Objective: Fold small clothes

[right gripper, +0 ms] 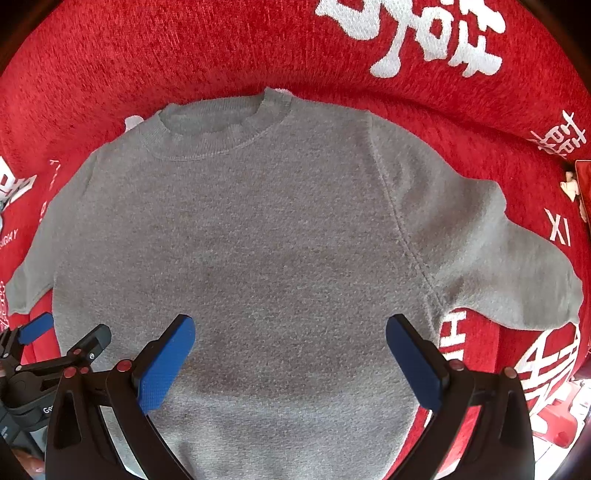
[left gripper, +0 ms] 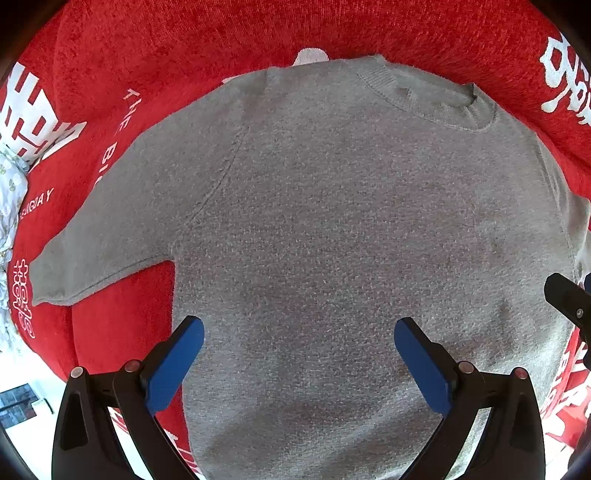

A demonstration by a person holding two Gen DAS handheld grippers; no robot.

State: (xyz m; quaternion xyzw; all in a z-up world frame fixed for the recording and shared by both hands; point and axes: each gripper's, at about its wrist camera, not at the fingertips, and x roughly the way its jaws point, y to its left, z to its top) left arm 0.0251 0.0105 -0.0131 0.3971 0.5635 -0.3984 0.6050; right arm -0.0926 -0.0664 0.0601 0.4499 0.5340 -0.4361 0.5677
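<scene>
A small grey knit sweater (left gripper: 332,221) lies flat, neckline away from me, on a red cloth. Its left sleeve (left gripper: 92,254) spreads out to the left; in the right wrist view the sweater (right gripper: 258,240) shows its right sleeve (right gripper: 517,280) spread right. My left gripper (left gripper: 299,343) hovers open over the lower left body, blue pads wide apart, nothing between them. My right gripper (right gripper: 290,343) is open above the lower right body, also empty. The left gripper (right gripper: 66,339) shows at the left edge of the right wrist view; part of the right gripper's finger (left gripper: 569,299) shows in the left wrist view.
The red cloth (left gripper: 184,44) with white printed characters (right gripper: 417,33) covers the surface all round the sweater. A pale floral fabric (left gripper: 9,192) lies at the far left. White floor (left gripper: 33,391) shows past the cloth's near left edge.
</scene>
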